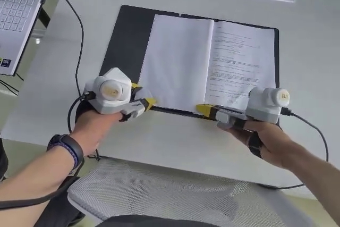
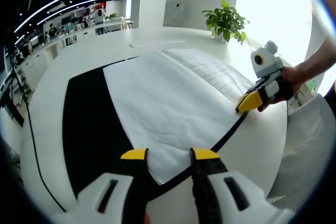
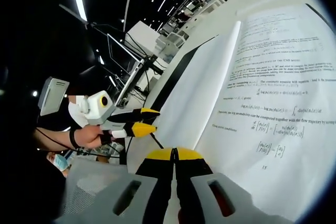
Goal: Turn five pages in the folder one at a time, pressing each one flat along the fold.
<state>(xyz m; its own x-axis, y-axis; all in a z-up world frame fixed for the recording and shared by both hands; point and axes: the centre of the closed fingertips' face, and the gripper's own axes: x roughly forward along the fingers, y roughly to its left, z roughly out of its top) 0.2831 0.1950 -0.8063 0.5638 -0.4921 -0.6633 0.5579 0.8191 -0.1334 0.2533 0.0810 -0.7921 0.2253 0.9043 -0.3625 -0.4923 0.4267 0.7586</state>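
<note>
Folder [image 1: 122, 41] open flat on tabletop [image 1: 159, 142]. Left gripper [image 2: 169, 155] jaws apart at blank page [image 1: 175, 62] lower corner. Right gripper [image 3: 175, 153] jaws closed at fold bottom.

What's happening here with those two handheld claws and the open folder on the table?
A person is working at a white table with a claw in each hand. A black folder lies open, with a blank page on its left side and a printed page on its right. The left claw is open by the blank page's bottom corner. The right claw is shut, its tip at the pages' bottom edge near the fold. Neither claw has a page lifted.
</note>
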